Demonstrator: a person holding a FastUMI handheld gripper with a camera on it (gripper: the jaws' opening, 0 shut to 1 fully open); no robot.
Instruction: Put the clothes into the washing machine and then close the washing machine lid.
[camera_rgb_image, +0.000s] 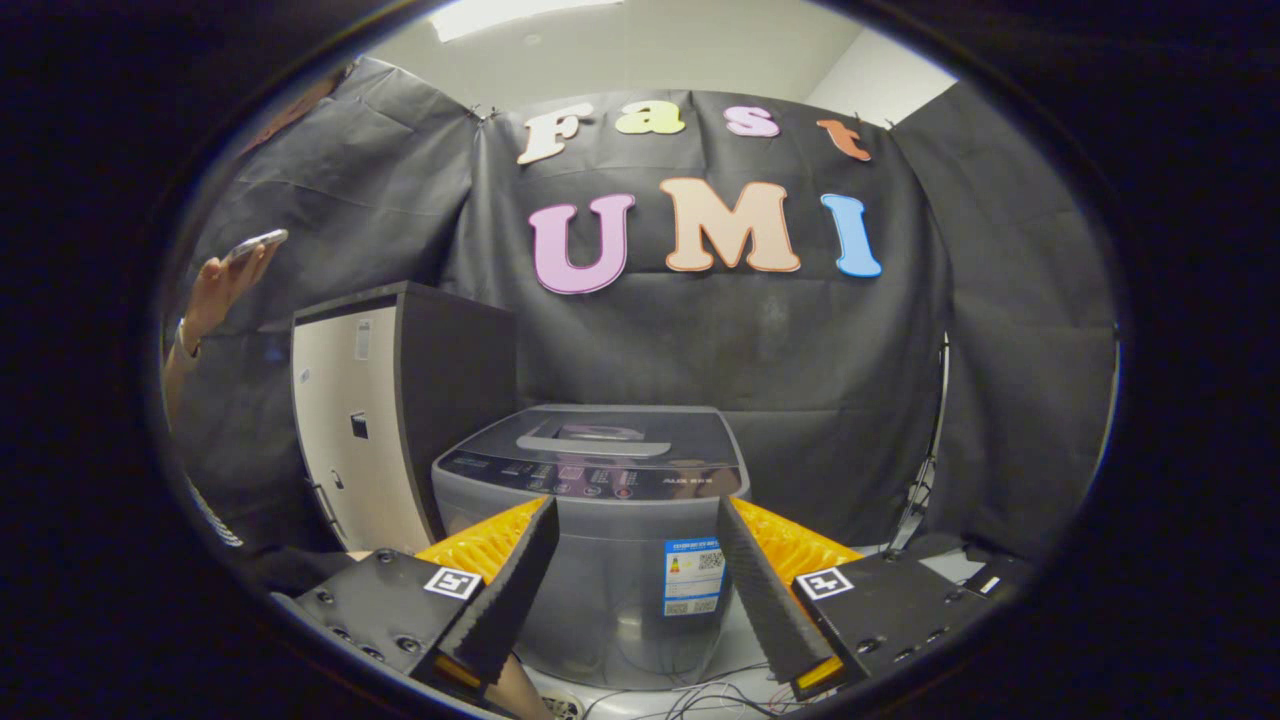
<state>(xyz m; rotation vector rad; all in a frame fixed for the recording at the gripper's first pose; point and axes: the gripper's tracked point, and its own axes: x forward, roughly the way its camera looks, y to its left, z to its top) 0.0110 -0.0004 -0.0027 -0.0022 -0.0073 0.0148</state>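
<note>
Nearest the camera, the gripper (635, 520) holds its jaws spread wide with nothing between them, framing the small grey top-loading washing machine (600, 540) that stands just ahead at the lower centre of the frame. Its dark lid (610, 435) lies flat and closed, so the tub's contents cannot be seen; the control strip faces the camera, and a blue-and-white sticker (694, 576) marks the front wall. Loose thin cables (700, 695) trail over the pale floor (745, 640) at the machine's foot. To its left, at mid-left of the frame, a taller cabinet with a cream front and dark side (390, 420) stands upright. At upper left, a person's hand (215, 285) holds up a phone (255, 243). Black cloth (800, 360) hangs behind everything.
</note>
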